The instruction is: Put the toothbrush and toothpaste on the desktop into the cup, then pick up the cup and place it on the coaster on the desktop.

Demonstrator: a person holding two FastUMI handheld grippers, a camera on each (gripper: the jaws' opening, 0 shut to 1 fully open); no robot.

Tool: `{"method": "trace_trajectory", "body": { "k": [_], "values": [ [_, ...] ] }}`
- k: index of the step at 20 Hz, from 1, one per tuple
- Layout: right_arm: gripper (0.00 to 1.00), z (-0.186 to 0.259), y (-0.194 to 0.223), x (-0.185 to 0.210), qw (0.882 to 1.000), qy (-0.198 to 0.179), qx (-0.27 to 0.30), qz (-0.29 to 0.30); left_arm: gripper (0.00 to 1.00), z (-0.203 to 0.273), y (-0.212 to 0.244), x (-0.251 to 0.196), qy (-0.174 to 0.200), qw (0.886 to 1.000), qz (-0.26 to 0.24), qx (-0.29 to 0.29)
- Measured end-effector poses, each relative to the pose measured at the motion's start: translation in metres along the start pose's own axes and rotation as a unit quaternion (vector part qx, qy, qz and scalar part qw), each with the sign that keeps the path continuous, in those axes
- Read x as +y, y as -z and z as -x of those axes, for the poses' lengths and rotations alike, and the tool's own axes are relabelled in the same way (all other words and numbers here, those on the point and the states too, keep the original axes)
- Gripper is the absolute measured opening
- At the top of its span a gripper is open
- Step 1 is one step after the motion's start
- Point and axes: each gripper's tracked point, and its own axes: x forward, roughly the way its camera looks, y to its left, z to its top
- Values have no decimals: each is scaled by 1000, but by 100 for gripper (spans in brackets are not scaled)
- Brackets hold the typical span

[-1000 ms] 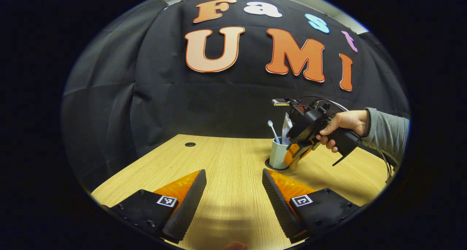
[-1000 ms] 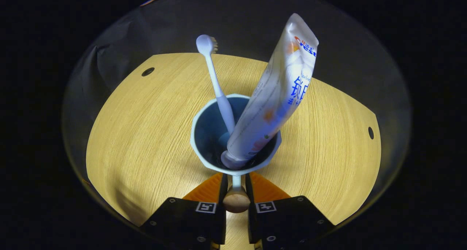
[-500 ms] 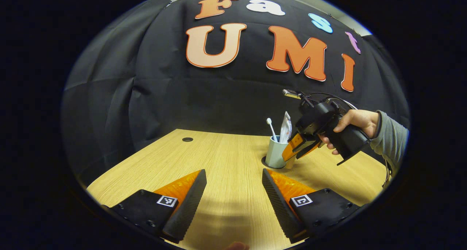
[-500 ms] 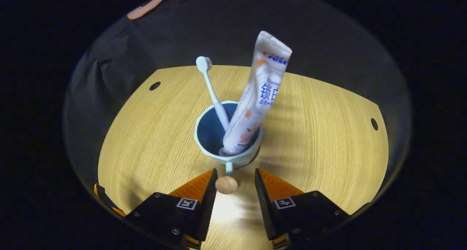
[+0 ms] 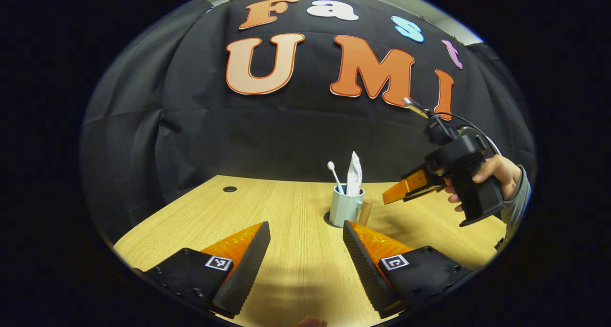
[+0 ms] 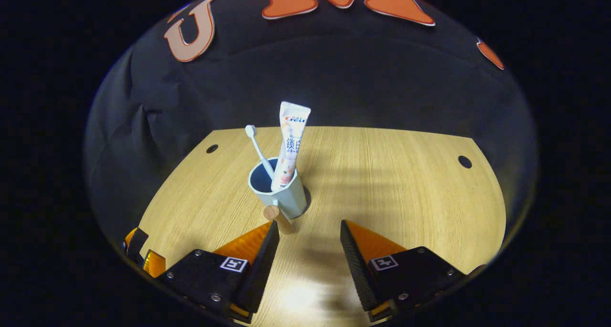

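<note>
Reading both views near to far: our left tool (image 5: 305, 243) hangs low over the worktop (image 5: 286, 212), jaws apart, empty. Our right tool (image 6: 305, 243) is also spread wide and holds nothing; in the left gripper view it sits raised off to the cup's side, apart from it. Beyond it the cup (image 6: 281, 195) stands upright on the dark coaster (image 6: 307, 197), toothbrush (image 6: 258, 148) and toothpaste (image 6: 291, 141) inside. We judge the placement done; next move is just clearing away without knocking the handle.
</note>
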Motion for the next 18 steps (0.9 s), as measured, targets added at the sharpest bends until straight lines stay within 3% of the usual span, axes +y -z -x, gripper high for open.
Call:
{"method": "trace_trajectory", "body": {
  "k": [1, 6, 11, 18],
  "values": [
    [78, 8, -1, -7, 1000, 3, -16, -3, 97, -1, -2, -4, 1, 1000, 0, -1],
    [79, 53, 1, -49, 995, 20, -93, -16, 97, -8, -13, -26, 7, 1000, 2, -12],
    [81, 90, 8, -92, 984, 70, -167, -3, 96, -11, -24, -43, 9, 1000, -2, -30],
    [82, 128, 6, -86, 960, 82, -265, 32, 97, -11, -38, -56, 6, 998, 1, -57]
  ]
}}
